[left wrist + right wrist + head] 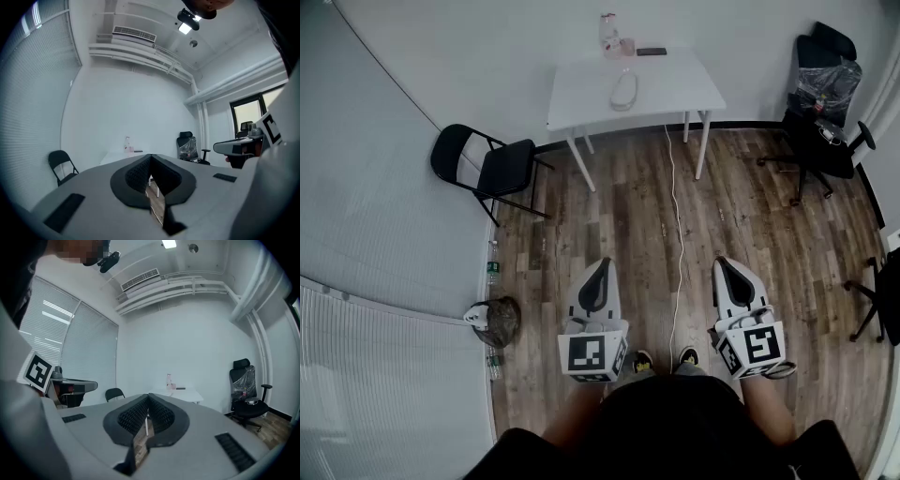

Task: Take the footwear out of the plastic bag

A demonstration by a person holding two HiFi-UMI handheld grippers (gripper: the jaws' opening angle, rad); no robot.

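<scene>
You stand back, left gripper (601, 263) and right gripper (723, 262) level, each with fingers pressed together on nothing, as nothing in reach yet. Plastic bag (623, 91), oval shape inside probably footwear, lies on white table (675, 89) well ahead. Walk up first, minding floor cable (679, 234).

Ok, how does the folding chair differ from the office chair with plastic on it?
The folding chair has thin straight legs; the office chair has a star base and armrests. The folding chair is bare; the office chair has plastic over its back. The folding chair stands left of the table, the office chair right. Both are black.
</scene>
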